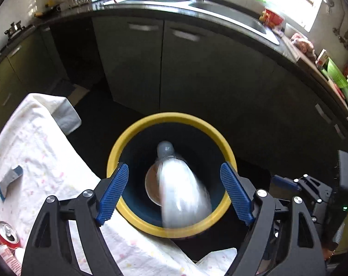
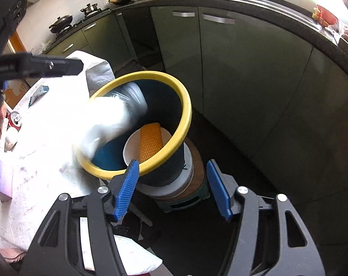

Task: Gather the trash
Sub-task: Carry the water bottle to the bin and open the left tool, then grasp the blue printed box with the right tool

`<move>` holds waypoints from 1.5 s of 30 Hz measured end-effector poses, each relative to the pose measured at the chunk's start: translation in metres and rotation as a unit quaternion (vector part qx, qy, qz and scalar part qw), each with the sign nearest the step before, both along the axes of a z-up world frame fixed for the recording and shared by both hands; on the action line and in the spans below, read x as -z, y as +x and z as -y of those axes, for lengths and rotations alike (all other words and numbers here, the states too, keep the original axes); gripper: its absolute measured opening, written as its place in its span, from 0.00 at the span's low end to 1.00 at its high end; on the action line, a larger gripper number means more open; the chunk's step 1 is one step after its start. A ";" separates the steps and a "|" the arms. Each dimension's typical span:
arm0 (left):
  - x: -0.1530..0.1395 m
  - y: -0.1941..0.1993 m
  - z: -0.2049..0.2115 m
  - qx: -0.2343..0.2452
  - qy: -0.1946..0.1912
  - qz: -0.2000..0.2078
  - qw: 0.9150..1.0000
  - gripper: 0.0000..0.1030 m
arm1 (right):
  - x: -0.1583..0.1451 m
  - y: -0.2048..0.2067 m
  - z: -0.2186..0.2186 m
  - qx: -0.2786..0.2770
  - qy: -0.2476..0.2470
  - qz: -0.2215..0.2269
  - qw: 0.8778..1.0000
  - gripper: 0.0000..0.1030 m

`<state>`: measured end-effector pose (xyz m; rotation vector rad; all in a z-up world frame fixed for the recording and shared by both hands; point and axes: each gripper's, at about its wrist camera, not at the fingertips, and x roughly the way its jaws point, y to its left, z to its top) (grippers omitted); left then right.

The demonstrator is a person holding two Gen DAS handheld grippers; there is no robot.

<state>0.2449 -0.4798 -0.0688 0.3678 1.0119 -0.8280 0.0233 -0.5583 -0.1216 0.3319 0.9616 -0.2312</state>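
Note:
A blue bin with a yellow rim point(image 1: 137, 128) point(image 2: 185, 105) stands beside the cloth-covered table. A clear plastic bottle point(image 1: 181, 188) point(image 2: 114, 117), blurred by motion, is dropping neck-first into it. A white paper cup point(image 2: 131, 149) with an orange ribbed piece point(image 2: 151, 142) lies at the bin's bottom. My left gripper point(image 1: 174, 193) is open right above the bin, the bottle between its blue pads and free of them. My right gripper point(image 2: 171, 188) is open and empty, low beside the bin. A red can point(image 1: 7, 232) point(image 2: 15, 118) stands on the table.
The table with a white cloth point(image 1: 36, 151) point(image 2: 42, 142) holds a blue-and-silver wrapper point(image 1: 9, 179), a purple box point(image 2: 2, 181) and other scraps. The bin rests on a stool point(image 2: 183, 197). Dark cabinets point(image 1: 197, 73) and a sink counter point(image 1: 220, 9) stand behind.

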 end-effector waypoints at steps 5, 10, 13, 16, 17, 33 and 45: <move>-0.044 -0.023 -0.049 -0.010 -0.047 0.018 0.999 0.84 | -0.001 0.003 -0.006 -0.009 0.002 0.003 1.000 0.56; -0.078 -0.055 -0.116 -0.037 -0.090 0.055 0.994 0.88 | -0.006 0.008 -0.026 -0.031 0.000 0.005 0.999 0.57; -0.090 -0.076 -0.166 -0.061 -0.107 0.067 0.990 0.89 | -0.011 0.013 -0.039 -0.046 -0.003 0.008 0.999 0.57; -0.097 -0.095 -0.219 -0.089 -0.114 0.089 0.986 0.90 | -0.018 0.018 -0.056 -0.063 -0.007 0.012 0.998 0.57; -0.099 -0.102 -0.241 -0.106 -0.114 0.099 0.983 0.91 | -0.020 0.020 -0.064 -0.071 -0.009 0.012 0.997 0.57; -0.066 -0.169 -0.482 -0.333 -0.072 0.148 0.928 0.95 | -0.054 0.055 -0.234 -0.239 -0.025 0.029 0.970 0.57; -0.036 -0.182 -0.557 -0.384 -0.076 0.133 0.911 0.95 | -0.083 0.028 -0.360 -0.268 -0.024 0.135 0.954 0.84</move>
